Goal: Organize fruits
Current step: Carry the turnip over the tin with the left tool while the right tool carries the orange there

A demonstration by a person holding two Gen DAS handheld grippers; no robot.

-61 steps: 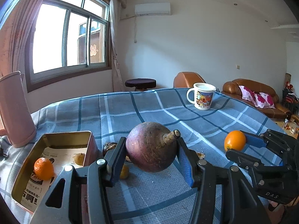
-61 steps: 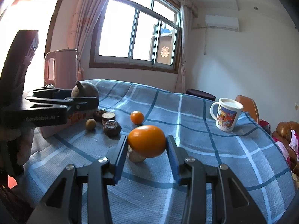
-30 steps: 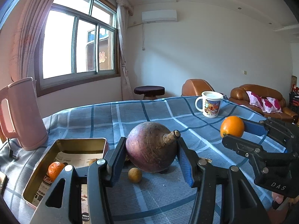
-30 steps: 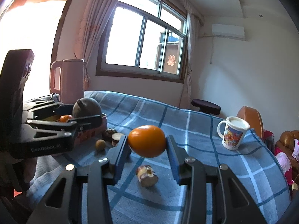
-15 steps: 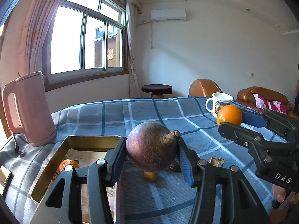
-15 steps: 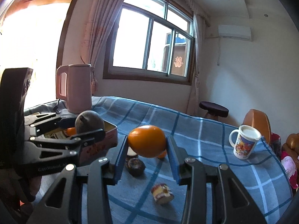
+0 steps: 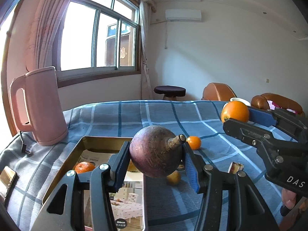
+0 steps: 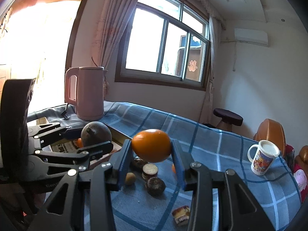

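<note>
Left tool pinching purple fruit above gold tin, likely for dropping beside the small orange inside. Right tool clamped on orange fruit, kept clear above loose fruit on the checked worktop.

Worktop covered in blue plaid cloth. Resting on it: pink kettle at the far left, open gold tin beside it, printed mug at the far right, scattered small fruits and a wrapped snack between.
</note>
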